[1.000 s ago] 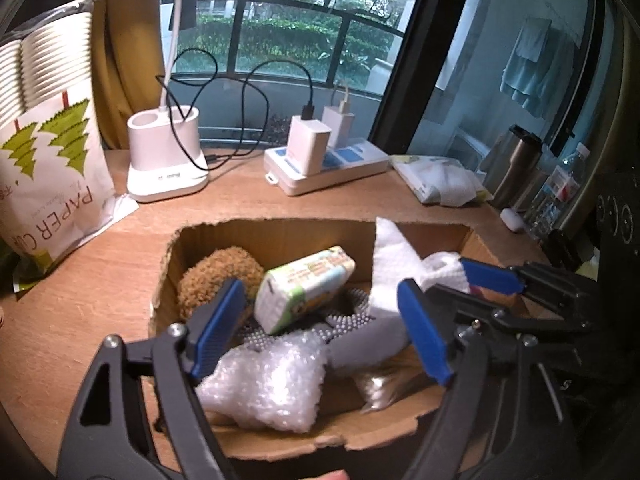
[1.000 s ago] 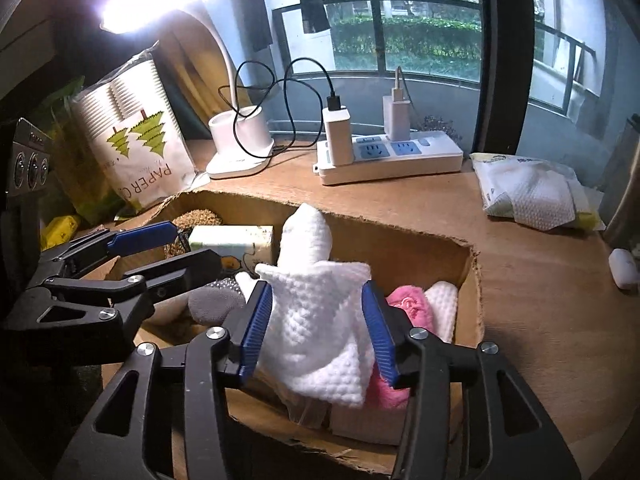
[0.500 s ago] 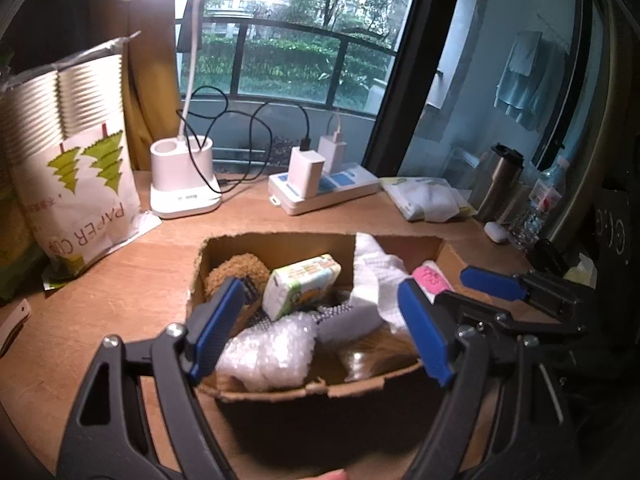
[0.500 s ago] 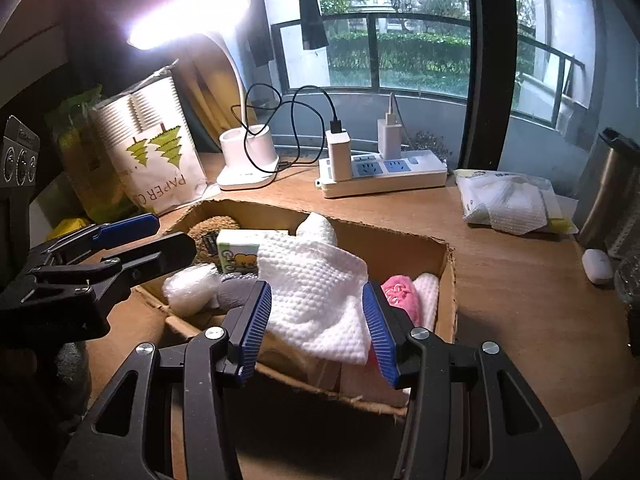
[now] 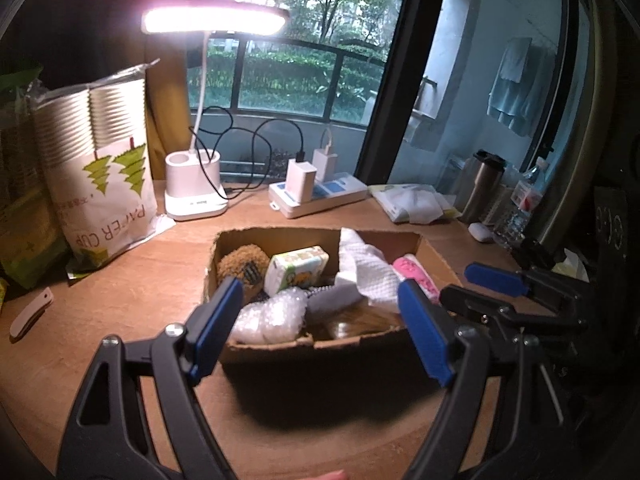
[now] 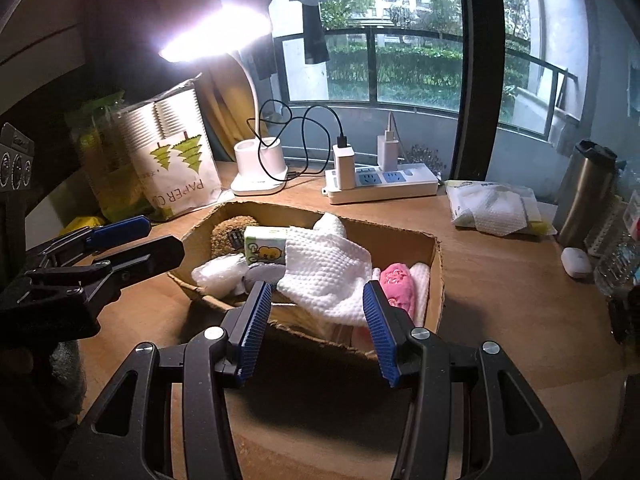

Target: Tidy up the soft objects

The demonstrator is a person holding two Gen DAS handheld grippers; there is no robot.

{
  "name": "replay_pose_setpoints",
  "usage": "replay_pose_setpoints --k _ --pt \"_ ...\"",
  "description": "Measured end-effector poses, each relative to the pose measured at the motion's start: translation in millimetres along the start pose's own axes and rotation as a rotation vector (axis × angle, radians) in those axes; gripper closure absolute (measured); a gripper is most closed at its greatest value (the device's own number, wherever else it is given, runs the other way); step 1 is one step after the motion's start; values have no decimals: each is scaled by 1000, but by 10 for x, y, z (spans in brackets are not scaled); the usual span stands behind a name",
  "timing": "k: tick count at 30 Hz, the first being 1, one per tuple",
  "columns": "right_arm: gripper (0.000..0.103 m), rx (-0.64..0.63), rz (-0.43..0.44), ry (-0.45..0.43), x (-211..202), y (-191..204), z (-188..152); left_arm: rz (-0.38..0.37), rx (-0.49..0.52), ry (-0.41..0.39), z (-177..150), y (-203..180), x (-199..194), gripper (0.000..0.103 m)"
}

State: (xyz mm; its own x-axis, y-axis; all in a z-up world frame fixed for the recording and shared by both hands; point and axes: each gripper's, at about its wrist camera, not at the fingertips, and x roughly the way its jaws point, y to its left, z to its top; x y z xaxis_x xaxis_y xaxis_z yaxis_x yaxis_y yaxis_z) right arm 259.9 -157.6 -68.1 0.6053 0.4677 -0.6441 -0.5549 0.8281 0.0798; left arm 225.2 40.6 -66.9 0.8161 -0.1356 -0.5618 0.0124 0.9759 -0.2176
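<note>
A shallow brown cardboard box (image 6: 438, 276) is seen on the wooden surface (image 6: 500, 320), and the soft things are gathered inside it. A white waffle-textured cloth (image 6: 324, 276) is draped over the middle of the box, its lower edge close to the near wall. On its right a pink plush piece (image 6: 394, 284) is lying against the right wall, and on its left a green-and-white tissue packet (image 6: 264, 250), a brown fuzzy sponge-like ball (image 5: 242, 262) and a crumpled piece of clear bubble wrap (image 5: 268, 318) are packed together.

The left hand-held gripper (image 5: 320, 330) is held in front of the box with its jaws wide apart, and nothing is gripped by it. The right hand-held gripper (image 6: 316, 328) is also opened wide and is empty; the cloth is seen between its blue pads (image 6: 378, 330), but it is not touched by them.

The cloth is judged to be very light and limp, so a pinch on a raised fold near its middle is advised, not on the flat edge. The bubble wrap is probably slippery and springy, and a deep grip is needed. The tissue packet can be taken across its short sides.
</note>
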Motion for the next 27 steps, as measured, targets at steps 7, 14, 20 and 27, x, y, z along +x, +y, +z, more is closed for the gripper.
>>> replay_pose_setpoints --k 7,14,20,27 --pt "52 -8 -9 -28 -217 108 -78 1 8 -30 -74 -20 -272 22" --pt "52 -17 -16 -59 -440 230 -153 0 20 -60 -160 -87 -532 22" --pt "52 -23 -26 -86 -640 302 -204 -1 28 -90 -208 -129 -758 22" --pt "52 -38 -43 -116 -855 388 -250 -5 33 -123 -248 -165 -983 22"
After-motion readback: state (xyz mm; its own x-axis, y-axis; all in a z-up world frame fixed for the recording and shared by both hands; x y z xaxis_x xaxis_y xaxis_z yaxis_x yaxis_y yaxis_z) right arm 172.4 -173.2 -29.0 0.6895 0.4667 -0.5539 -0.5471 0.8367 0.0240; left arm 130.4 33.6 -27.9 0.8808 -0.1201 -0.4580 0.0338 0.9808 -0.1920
